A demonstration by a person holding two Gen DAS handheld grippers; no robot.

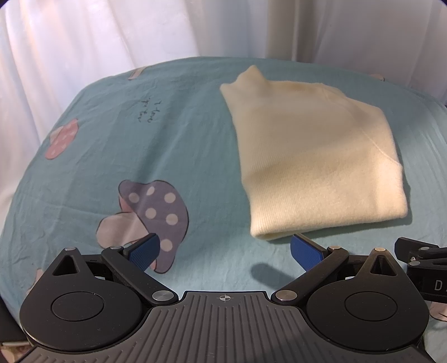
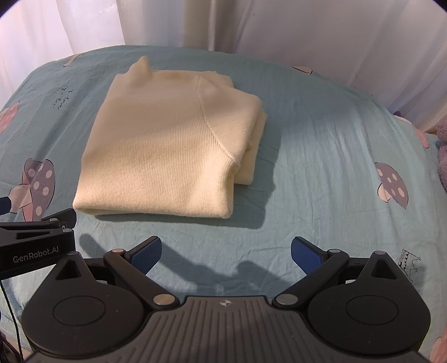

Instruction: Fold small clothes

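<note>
Teal mushroom-print bedsheet [image 2: 321, 156] (wrinkled), white curtains [image 2: 83, 25] behind, folded cream sweater [image 2: 167, 139], both grippers' fingers spread, empty

The sweater [image 2: 164, 142] was pale cream with a fine ribbed knit. The bedsheet [image 1: 181, 134] was light teal, printed with pink and grey-purple mushrooms dotted white, plus small dark handwriting. The curtain [image 1: 83, 36] was white. Both grippers were black, the left gripper [image 1: 225, 251] and right gripper [image 2: 226, 252] having blue textured pads [image 2: 307, 255].
</note>
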